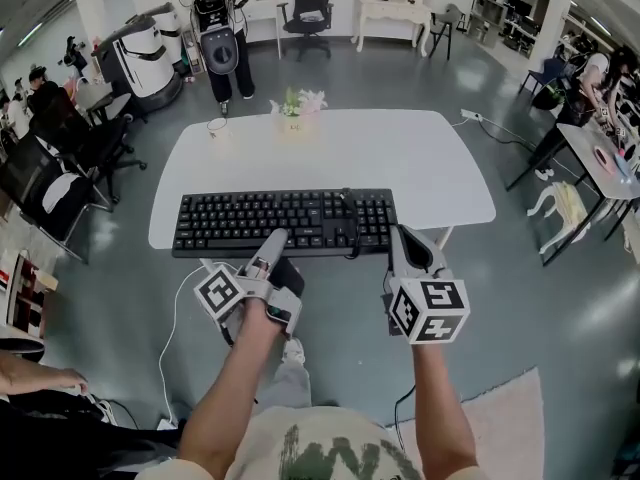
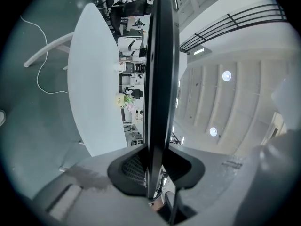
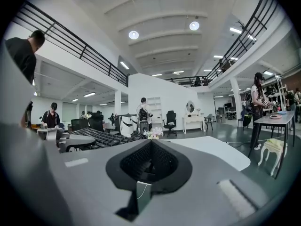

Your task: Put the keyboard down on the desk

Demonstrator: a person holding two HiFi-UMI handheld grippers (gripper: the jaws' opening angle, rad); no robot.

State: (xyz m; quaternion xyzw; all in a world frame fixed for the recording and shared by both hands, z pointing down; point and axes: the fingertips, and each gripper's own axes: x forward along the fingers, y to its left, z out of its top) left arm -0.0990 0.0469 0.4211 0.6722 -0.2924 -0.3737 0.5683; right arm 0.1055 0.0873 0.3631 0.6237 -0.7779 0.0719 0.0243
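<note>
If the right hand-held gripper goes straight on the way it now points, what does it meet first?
Most likely the white oval table, just right of the black keyboard; beyond it, the small pot of flowers stands in line. The right hand-held gripper looks shut and empty; depth is unclear.

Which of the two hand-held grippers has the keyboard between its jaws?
The left hand-held gripper: its jaws clamp the black keyboard at its near edge. The right hand-held gripper is shut on nothing, beside the keyboard's right end.

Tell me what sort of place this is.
Probably an open-plan office or lab hall: a white desk, an office chair beyond it, and a mezzanine railing under a high ceiling.
</note>
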